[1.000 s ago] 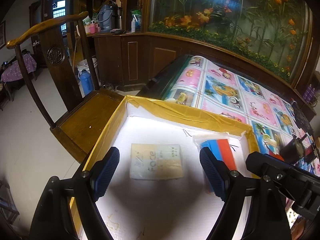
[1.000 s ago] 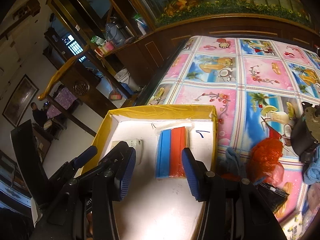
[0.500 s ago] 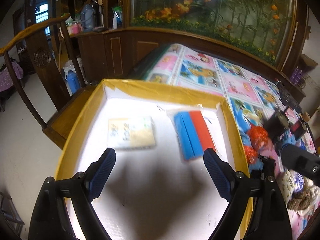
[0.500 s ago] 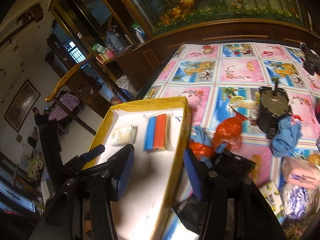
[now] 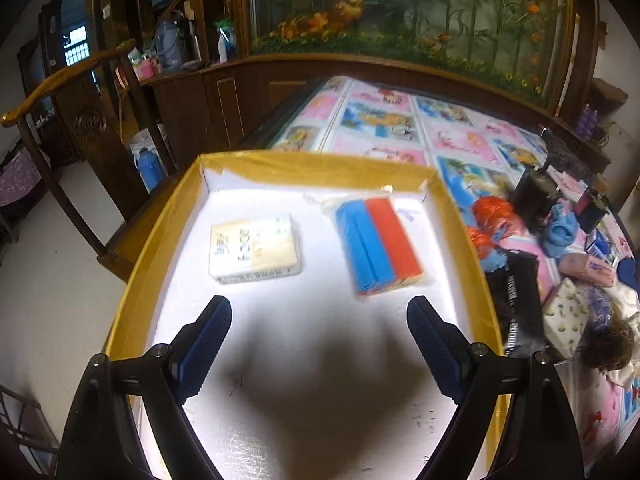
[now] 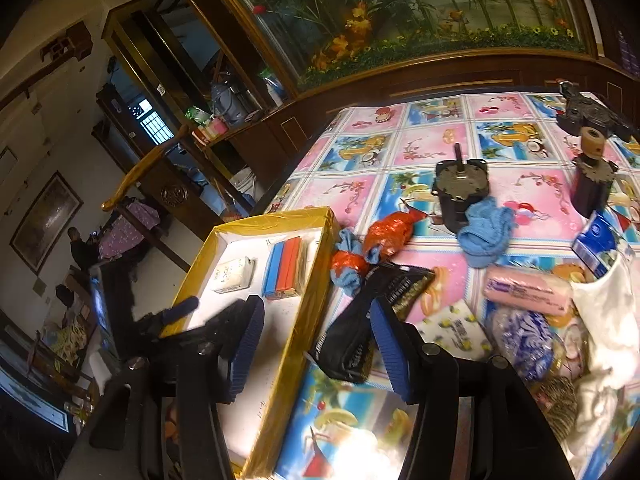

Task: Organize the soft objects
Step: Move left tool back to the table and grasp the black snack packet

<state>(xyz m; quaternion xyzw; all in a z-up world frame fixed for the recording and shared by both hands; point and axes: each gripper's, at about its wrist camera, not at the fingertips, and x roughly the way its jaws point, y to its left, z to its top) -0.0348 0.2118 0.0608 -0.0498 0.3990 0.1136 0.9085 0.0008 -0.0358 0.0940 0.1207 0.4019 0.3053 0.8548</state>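
A box with a yellow-taped rim (image 5: pixel 312 166) and a white floor holds a yellow tissue pack (image 5: pixel 254 250) and a wrapped blue and red sponge pack (image 5: pixel 380 250). My left gripper (image 5: pixel 318 306) hangs open over the box's near floor, short of both packs, with nothing between its fingers. My right gripper (image 6: pixel 314 312) straddles the box's right rim (image 6: pixel 304 300), its jaws opening and gripping nothing. A black packet (image 6: pixel 360 332) lies just beyond its right finger. Both packs, the tissue pack (image 6: pixel 232 276) and the sponge pack (image 6: pixel 284 266), show in the right wrist view too.
On the patterned tablecloth (image 6: pixel 424 144) right of the box lie blue cloths (image 6: pixel 486 234), orange-red bundles (image 6: pixel 386 232), a pink pack (image 6: pixel 526 290), a lemon-print pack (image 6: pixel 452 328) and a white bag (image 6: pixel 608 312). Two black motors (image 6: pixel 460 194) stand behind them. A wooden chair (image 5: pixel 80 120) stands left of the box.
My left gripper has drawn back from the tissue pack and opened wider. My right gripper has swung right, from over the sponge pack to the box's right rim, its jaws spreading.
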